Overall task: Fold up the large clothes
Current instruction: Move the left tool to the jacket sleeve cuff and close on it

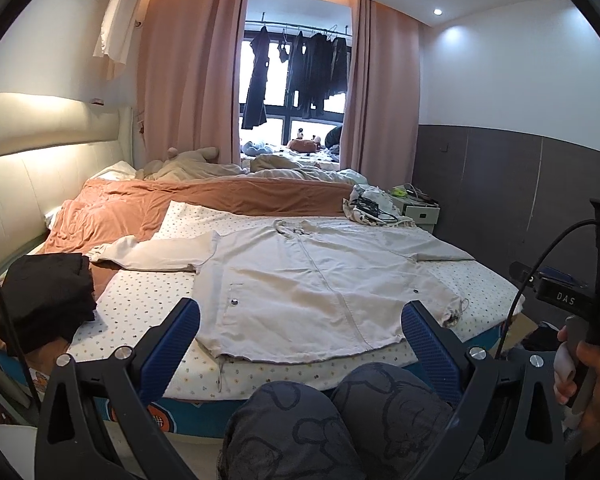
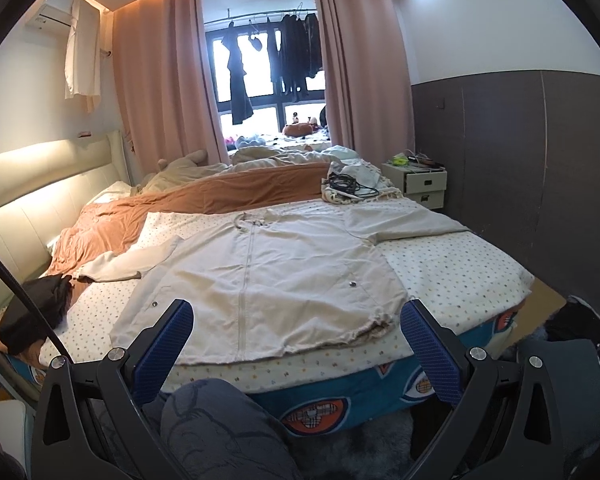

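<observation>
A beige zip-front jacket [image 1: 300, 280] lies flat and face up on the bed, its drawstring hem nearest, just beyond both grippers and touching neither. The left gripper [image 1: 300, 312] hangs above the person's knees [image 1: 340, 420] with jaws spread wide, empty. The right gripper [image 2: 298, 312] is equally wide and empty. Their finger pads [image 2: 428, 344] are blue and ribbed. The jacket's fabric is thin and lightly creased, sleeves spread sideways, over a dotted white sheet [image 2: 452, 276]. Left lies a folded black garment [image 1: 48, 300]; beyond, a rumpled orange blanket [image 1: 204, 200].
</observation>
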A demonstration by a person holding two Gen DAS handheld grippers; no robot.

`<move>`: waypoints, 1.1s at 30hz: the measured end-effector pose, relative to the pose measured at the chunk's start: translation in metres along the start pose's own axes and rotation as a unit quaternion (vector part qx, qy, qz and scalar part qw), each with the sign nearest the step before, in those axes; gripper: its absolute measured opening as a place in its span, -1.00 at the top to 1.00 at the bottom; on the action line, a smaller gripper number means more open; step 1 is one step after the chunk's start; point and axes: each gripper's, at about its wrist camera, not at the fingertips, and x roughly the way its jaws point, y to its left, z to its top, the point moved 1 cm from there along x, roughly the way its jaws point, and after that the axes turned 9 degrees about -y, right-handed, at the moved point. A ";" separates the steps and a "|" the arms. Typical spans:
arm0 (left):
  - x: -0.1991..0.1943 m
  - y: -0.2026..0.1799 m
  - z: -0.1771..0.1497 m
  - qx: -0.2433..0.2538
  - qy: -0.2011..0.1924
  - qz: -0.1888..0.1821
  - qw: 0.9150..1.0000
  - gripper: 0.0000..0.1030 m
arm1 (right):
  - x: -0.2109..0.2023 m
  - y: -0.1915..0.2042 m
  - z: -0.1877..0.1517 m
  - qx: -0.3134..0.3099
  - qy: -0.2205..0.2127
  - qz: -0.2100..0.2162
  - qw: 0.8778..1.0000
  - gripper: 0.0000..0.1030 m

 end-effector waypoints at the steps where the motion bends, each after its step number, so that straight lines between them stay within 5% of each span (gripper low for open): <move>1: 0.002 0.003 0.002 -0.003 -0.004 0.000 1.000 -1.00 | 0.006 -0.001 0.000 0.000 0.001 0.002 1.000 -1.00; 33: 0.182 0.119 0.049 -0.040 0.062 0.074 0.995 -1.00 | 0.242 0.074 0.064 0.030 0.070 0.078 0.994 -1.00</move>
